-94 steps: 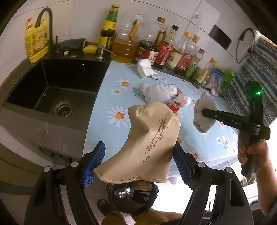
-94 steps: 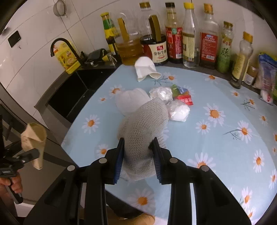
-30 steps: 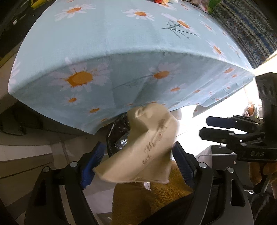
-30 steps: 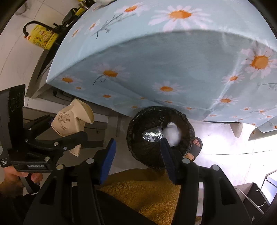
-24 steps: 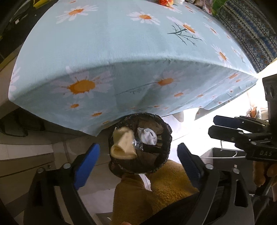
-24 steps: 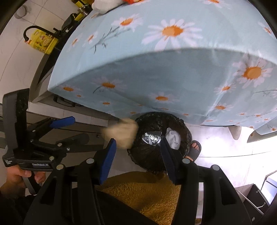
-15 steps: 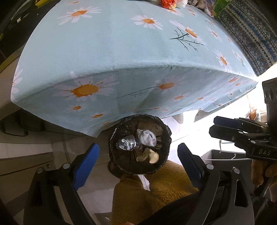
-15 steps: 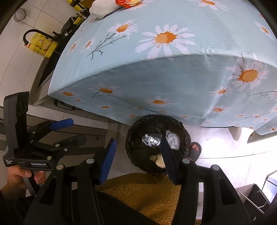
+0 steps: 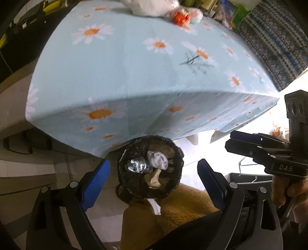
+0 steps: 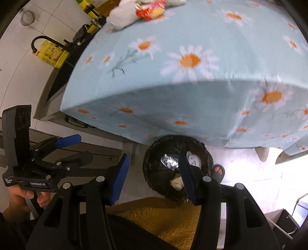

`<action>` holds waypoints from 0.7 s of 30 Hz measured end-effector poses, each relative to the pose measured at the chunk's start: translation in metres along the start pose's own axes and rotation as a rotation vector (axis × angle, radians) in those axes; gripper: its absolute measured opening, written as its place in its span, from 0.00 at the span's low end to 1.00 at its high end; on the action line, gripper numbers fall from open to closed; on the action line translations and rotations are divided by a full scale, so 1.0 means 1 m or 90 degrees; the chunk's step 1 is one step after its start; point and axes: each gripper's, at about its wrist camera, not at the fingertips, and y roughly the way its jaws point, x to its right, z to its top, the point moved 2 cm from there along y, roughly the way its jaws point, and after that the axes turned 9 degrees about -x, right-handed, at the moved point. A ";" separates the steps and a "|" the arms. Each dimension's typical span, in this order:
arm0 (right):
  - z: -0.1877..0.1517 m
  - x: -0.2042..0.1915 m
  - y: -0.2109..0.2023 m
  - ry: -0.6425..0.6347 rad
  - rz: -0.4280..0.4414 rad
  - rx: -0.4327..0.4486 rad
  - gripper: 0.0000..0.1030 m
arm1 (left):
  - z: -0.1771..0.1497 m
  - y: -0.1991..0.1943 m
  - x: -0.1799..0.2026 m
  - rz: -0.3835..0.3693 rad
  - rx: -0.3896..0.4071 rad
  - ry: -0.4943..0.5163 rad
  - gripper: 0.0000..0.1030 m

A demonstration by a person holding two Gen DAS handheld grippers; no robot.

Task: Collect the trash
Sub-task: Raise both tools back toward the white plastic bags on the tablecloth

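A black-lined trash bin (image 9: 174,152) stands on the floor under the table edge; it also shows in the right wrist view (image 10: 152,153). Inside lie a white wad (image 9: 158,158), crumpled foil (image 9: 136,165) and a beige paper cup (image 9: 155,177). My left gripper (image 9: 154,180) is open and empty above the bin. My right gripper (image 10: 154,177) is open and empty, also above the bin. More trash stays on the table: a white wad (image 9: 148,7) and a red wrapper (image 9: 180,17), seen too in the right wrist view (image 10: 149,9).
The table wears a blue daisy cloth (image 9: 134,67) that overhangs the bin. A dark sink (image 10: 57,77) with a yellow bottle (image 10: 53,53) lies left of the table. A sandalled foot (image 10: 218,171) is beside the bin. My yellow trousers (image 9: 173,211) fill the near foreground.
The left gripper opened and dropped the beige cup into the bin. The right gripper had let its white wad fall in before. Both views have since tilted up toward the tabletop.
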 end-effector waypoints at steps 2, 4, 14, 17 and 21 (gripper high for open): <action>0.004 -0.005 -0.009 -0.007 0.002 0.017 0.52 | 0.002 -0.007 0.001 -0.005 0.009 0.003 0.87; 0.007 -0.008 -0.017 -0.011 0.005 0.030 0.52 | 0.004 -0.015 0.003 -0.008 0.019 0.007 0.87; 0.042 -0.014 -0.057 -0.068 0.009 0.086 0.54 | 0.027 -0.054 0.025 -0.010 0.077 0.027 0.87; 0.056 -0.011 -0.065 -0.088 0.008 0.101 0.54 | 0.036 -0.064 0.035 -0.007 0.098 0.025 0.87; 0.088 -0.002 -0.075 -0.104 0.008 0.121 0.58 | 0.047 -0.070 0.041 0.000 0.117 0.012 0.87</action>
